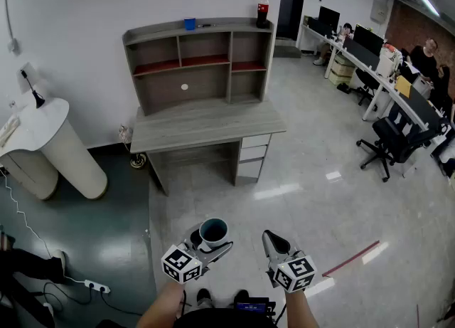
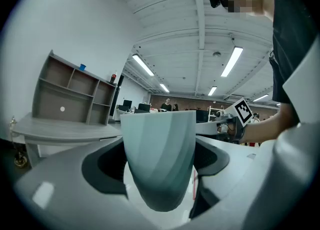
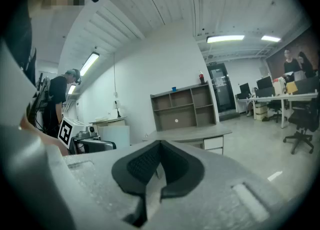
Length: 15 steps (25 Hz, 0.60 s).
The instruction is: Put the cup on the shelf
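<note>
Well short of desk (image 1: 206,126), over open floor: holding teal cup (image 1: 213,232) upright in left gripper (image 1: 212,245), jaws clamped on its sides. Right gripper (image 1: 272,240) closed, empty. Pick-up done, seemingly; remaining: carry to desk, set on shelf (image 1: 199,60) above it.

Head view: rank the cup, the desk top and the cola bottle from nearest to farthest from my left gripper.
1. cup, held between the jaws, bottom centre.
2. desk top, ahead, mid-frame.
3. cola bottle, farthest, atop the shelf unit, right end.
</note>
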{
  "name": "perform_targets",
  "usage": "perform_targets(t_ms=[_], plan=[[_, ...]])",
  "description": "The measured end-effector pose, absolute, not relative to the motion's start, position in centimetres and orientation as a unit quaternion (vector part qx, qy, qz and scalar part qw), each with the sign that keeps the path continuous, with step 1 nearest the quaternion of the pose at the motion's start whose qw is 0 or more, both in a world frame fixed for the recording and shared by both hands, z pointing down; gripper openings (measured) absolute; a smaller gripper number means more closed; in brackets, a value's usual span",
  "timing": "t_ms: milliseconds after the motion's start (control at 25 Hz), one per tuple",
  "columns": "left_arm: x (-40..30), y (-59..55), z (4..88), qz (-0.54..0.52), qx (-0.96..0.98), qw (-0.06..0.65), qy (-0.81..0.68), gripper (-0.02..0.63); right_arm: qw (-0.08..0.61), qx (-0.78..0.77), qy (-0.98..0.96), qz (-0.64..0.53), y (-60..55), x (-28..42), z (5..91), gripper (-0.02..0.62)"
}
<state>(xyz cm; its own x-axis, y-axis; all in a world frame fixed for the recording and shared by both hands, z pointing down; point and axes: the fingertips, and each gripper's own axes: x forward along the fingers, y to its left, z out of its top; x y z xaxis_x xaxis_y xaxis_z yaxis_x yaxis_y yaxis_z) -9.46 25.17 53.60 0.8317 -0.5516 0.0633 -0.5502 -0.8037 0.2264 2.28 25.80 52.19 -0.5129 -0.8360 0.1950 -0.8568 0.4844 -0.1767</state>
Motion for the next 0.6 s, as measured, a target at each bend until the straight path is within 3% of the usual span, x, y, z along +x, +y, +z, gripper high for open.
perform_targets(t_ms=[600], plan=[[-7.9, 26.0, 52.5, 0.002, 0.96, 0.108, -0.26, 0.385, 0.051, 0.493, -0.864, 0.093, 26.2, 2.2, 50.6, -0.003]])
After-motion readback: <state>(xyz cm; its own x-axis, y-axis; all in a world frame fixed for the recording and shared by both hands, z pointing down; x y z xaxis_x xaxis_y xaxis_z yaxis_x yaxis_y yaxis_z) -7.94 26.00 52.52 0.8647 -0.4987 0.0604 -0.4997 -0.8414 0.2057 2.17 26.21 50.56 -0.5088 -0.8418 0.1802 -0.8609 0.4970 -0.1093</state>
